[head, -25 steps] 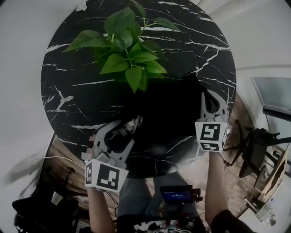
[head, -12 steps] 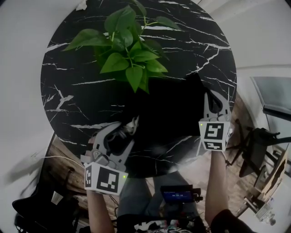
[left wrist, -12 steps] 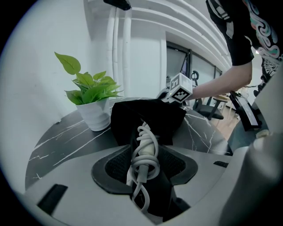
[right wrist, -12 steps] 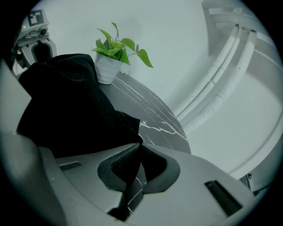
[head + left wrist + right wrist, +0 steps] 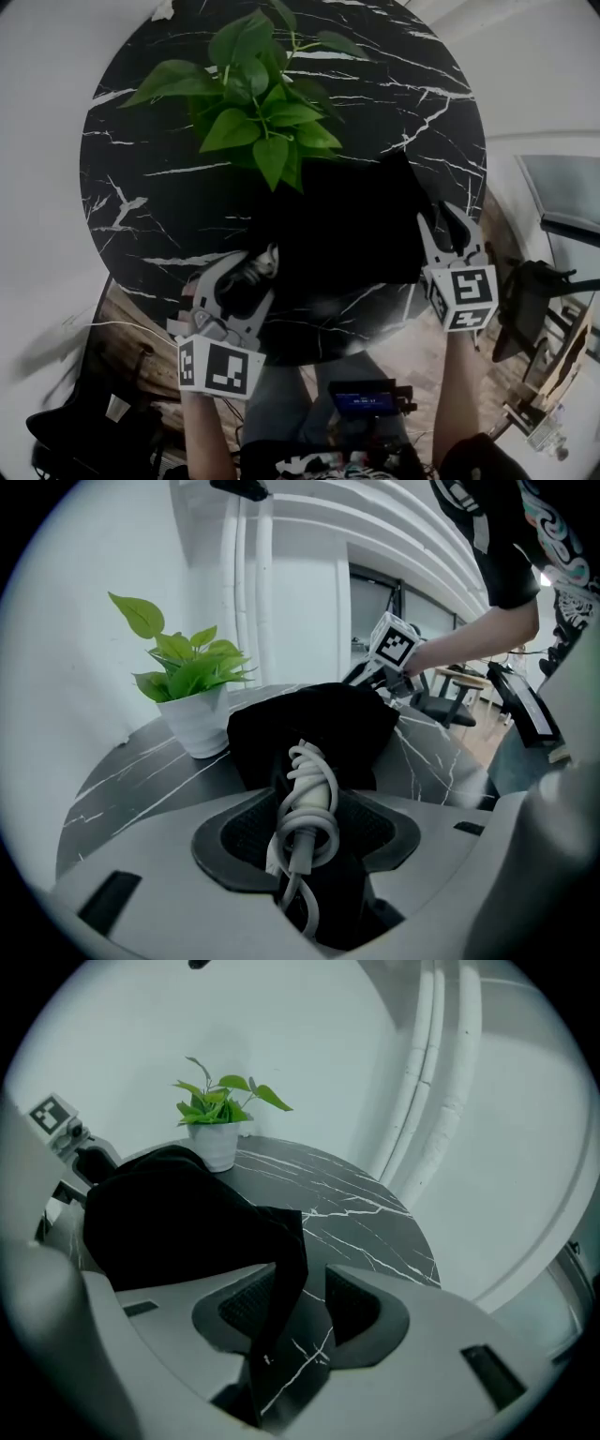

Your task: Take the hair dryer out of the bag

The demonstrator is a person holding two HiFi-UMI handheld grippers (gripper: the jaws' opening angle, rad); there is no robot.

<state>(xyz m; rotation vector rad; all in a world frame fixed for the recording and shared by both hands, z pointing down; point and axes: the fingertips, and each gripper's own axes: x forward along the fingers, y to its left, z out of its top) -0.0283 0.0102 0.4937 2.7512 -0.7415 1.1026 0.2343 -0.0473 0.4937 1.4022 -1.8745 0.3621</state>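
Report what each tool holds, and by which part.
Left tool clamps the hair dryer's coiled white cord sticking out of the black bag. Right tool holds nothing: its jaws have just been opening, the bag's edge loose between them.

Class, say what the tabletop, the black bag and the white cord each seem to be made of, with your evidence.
Tabletop: smooth black marble or a marble-look surface, white veins, faint sheen. Bag: soft matte black fabric, it folds and drapes. Cord: smooth white plastic or rubber sheath, bent into tight loops.
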